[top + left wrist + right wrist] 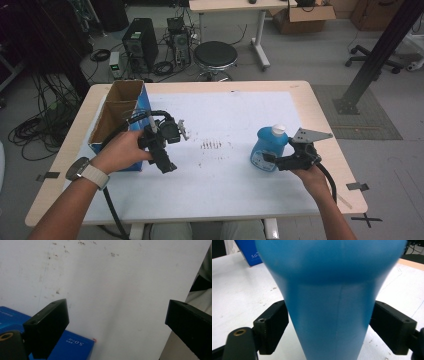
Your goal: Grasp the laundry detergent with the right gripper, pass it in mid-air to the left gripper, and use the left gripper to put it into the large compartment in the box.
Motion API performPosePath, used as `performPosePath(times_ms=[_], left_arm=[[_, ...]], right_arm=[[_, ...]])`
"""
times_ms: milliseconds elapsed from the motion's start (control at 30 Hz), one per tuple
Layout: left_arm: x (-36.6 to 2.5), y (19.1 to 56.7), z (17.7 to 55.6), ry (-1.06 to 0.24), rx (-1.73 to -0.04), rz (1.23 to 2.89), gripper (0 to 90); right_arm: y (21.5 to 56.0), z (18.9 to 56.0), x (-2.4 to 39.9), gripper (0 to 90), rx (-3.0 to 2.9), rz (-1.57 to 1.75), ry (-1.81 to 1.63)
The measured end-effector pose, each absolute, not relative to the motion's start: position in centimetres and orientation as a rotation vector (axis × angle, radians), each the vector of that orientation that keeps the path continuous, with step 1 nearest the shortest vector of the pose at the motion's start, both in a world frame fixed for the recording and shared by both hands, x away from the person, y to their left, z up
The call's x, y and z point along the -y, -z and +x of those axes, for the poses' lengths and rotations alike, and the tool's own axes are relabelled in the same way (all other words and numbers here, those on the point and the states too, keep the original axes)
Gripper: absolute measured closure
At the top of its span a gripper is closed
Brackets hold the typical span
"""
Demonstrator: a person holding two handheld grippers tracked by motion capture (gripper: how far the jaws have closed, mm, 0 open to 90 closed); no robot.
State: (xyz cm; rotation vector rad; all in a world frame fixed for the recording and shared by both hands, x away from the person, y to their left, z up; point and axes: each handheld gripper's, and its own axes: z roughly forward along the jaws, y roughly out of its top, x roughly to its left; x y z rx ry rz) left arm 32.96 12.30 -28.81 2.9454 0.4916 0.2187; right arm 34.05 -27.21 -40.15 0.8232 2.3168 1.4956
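A blue bottle [267, 147] with a white cap stands on the white mat [235, 115] at the right. My right gripper [272, 161] reaches it from the near side, and both black jaws lie against the bottle's sides. In the right gripper view the bottle [329, 277] sits between the jaws of the right gripper [329, 327], its narrow part touching both pads. My left gripper [165, 162] is held above the mat at the left, next to an open box [120, 115]. The left gripper [117, 322] has its jaws wide apart over bare mat, nothing between them.
The open cardboard box with a blue side stands at the table's left edge; its blue side [72, 347] lies under my left jaw. Small brown marks [211, 145] dot the mat's middle. A stool [215, 55] and cables lie beyond the far edge.
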Motion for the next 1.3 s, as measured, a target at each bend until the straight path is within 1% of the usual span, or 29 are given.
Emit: performPosePath(times_ms=[200, 533, 700, 1033, 1100, 1200, 1300], left_arm=[[-12.35, 28.80, 32.94, -0.219, -0.494, 2.947, 5.6], [-12.33, 28.91, 33.02, -0.216, -0.492, 2.946, 5.6], [-12.37, 28.91, 33.03, -0.215, -0.493, 2.944, 5.6], [-12.34, 28.97, 33.08, -0.213, -0.492, 2.945, 5.6], [-12.34, 28.98, 33.08, -0.214, -0.492, 2.944, 5.6], [-12.36, 28.99, 33.09, -0.214, -0.496, 2.945, 5.6], [-12.35, 29.00, 33.08, -0.215, -0.496, 2.943, 5.6]], right_arm=[[40.12, 34.03, 27.15, 24.8, -2.306, 0.812, -1.500], [40.18, 34.08, 27.14, 28.5, -2.309, 0.815, -1.497], [40.18, 34.13, 27.19, 29.0, -2.307, 0.817, -1.497], [40.23, 34.22, 27.15, 33.4, -2.313, 0.811, -1.496], [40.24, 34.21, 27.12, 35.5, -2.315, 0.803, -1.499], [40.18, 34.12, 27.11, 41.4, -2.324, 0.776, -1.507], [40.13, 34.06, 27.09, 42.2, -2.323, 0.768, -1.501]])
